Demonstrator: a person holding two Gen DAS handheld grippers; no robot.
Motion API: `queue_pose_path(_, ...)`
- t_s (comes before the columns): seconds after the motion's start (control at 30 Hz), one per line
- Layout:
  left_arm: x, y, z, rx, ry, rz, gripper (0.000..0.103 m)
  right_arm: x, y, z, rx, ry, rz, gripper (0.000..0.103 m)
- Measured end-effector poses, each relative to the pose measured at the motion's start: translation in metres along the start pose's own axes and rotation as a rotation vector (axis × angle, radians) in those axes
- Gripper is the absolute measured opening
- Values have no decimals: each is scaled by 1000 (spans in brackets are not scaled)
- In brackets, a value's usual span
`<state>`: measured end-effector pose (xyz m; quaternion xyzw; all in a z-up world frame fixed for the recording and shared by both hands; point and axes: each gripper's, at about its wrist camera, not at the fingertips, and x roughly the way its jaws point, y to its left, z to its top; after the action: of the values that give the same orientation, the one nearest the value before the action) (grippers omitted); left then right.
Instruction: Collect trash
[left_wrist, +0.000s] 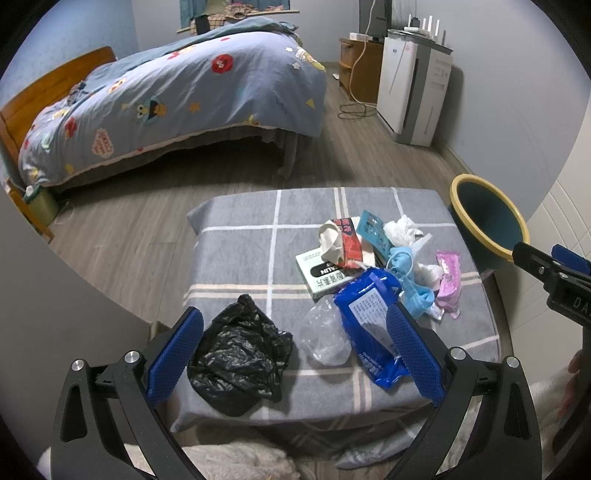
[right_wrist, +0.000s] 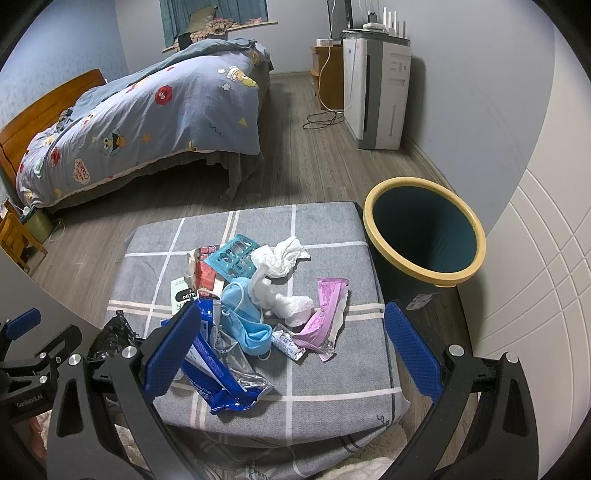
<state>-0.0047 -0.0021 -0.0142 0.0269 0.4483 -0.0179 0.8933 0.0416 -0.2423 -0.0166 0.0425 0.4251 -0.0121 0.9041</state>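
Trash is heaped on a grey checked cushion (right_wrist: 321, 373): a crumpled black plastic bag (left_wrist: 240, 350), a torn blue foil wipes packet (right_wrist: 218, 373), a light-blue face mask (right_wrist: 247, 325), crumpled white tissues (right_wrist: 280, 260), a pink wrapper (right_wrist: 325, 306), a teal blister pack (right_wrist: 234, 260) and a white-and-green carton (left_wrist: 325, 275). A dark-teal bin with a yellow rim (right_wrist: 424, 232) is seen just beside the cushion, seemingly unlined. The left gripper (left_wrist: 295, 354) is held with its jaws spread wide over the black bag, and the right gripper (right_wrist: 291, 347) likewise, spread above the heap; nothing is pinched. Several risks can be judged. Thin film may be missed or only partly caught by the pads, so that it slips out on the way. Tangled mask loops may drag neighbouring pieces off the edge. Cushion fabric may be nipped by a low closing.
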Motion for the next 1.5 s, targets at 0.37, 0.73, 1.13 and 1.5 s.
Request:
queue_pose_path(0.37, 0, 0, 3, 0, 1, -1, 98, 0, 0, 0, 2, 1, 1, 98)
queue_pose_path(0.73, 4, 1, -2, -6, 14, -5, 98, 1, -1, 0, 1, 4, -1, 98)
queue_pose_path(1.13, 36, 32, 9, -111, 76, -5, 98, 41, 11, 22, -25, 81, 36, 98)
queue_pose_path(1.5, 93, 67, -20, -190, 203, 90, 93, 104, 41, 24, -45, 205, 94, 97)
